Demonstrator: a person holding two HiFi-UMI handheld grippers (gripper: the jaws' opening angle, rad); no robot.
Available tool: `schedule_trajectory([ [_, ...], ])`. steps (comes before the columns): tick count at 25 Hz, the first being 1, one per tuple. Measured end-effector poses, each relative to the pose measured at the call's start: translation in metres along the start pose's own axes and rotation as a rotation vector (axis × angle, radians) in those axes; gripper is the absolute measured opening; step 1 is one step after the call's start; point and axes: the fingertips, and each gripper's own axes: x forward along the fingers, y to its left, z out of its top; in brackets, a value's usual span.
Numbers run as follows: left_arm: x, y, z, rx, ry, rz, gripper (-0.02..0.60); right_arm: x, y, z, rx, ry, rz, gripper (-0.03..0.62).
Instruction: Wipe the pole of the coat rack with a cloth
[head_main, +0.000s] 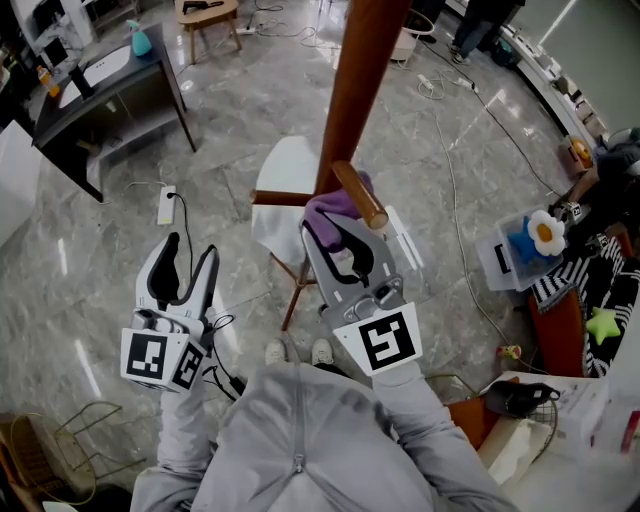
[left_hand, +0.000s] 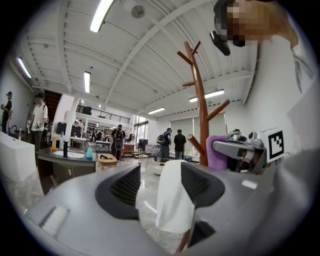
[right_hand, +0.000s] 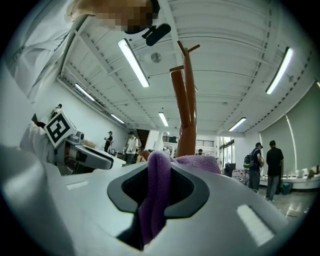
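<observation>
Right gripper (head_main: 343, 243): closed on the purple cloth (head_main: 330, 207), a fold pinched between the jaws.
Cloth: bunched at the pole (head_main: 355, 80), just beside a side peg (head_main: 360, 195).
Left gripper (head_main: 183, 262): jaws apart, empty, well off to the side.
Pole: brown wood, upright.
Handling, as we judge it: we hold the pinch firm, press the cloth against the pole and stroke lengthwise, working round the peg so nothing snags.

The left gripper (left_hand: 160, 186) has its jaws apart, with a white chair (left_hand: 172, 200) showing beyond the gap. To the right, the right gripper (left_hand: 226, 149) holds a purple cloth (left_hand: 216, 154) against the brown coat rack (left_hand: 202, 115).
</observation>
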Motion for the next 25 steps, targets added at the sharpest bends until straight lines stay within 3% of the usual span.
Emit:
schedule_trajectory([
  [25,-0.004,0.007,-0.011,-0.005,0.033,0.032,0.272,-0.018,0.038,-0.18,0.08,0.37,0.083,0.064],
])
